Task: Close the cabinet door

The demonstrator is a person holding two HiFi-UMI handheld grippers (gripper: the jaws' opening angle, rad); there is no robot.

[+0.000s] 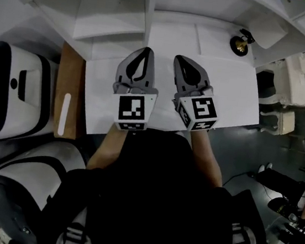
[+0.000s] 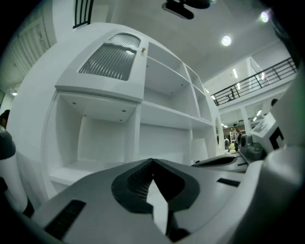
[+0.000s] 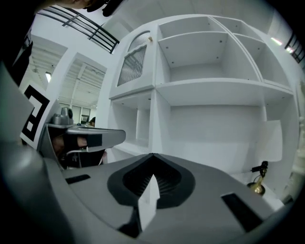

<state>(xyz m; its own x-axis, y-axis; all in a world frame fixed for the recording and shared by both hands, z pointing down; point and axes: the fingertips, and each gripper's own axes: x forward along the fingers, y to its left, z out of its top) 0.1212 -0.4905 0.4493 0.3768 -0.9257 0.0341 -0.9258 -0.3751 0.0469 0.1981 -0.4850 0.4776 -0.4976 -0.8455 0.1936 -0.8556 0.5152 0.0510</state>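
Note:
A white cabinet (image 1: pixel 150 1) (image 3: pixel 209 86) with open shelves stands behind a white table (image 1: pixel 234 96). Its top left compartment has an arched door with ribbed glass (image 2: pixel 110 59) (image 3: pixel 136 57) and a small gold knob (image 2: pixel 143 50). The door looks flush with the cabinet front. My left gripper (image 1: pixel 147 51) (image 2: pixel 152 161) and right gripper (image 1: pixel 181 58) (image 3: pixel 153 155) hover side by side over the table and point at the lower shelves. Both are shut with nothing between the jaws. Neither touches the cabinet.
A small brass ornament (image 1: pixel 240 45) (image 3: pixel 257 185) stands on the table's back right, beside a white panel (image 3: pixel 271 140). A brown board (image 1: pixel 68 93) and white-and-black machines (image 1: pixel 11 92) lie to the left. White chairs (image 1: pixel 291 81) stand to the right.

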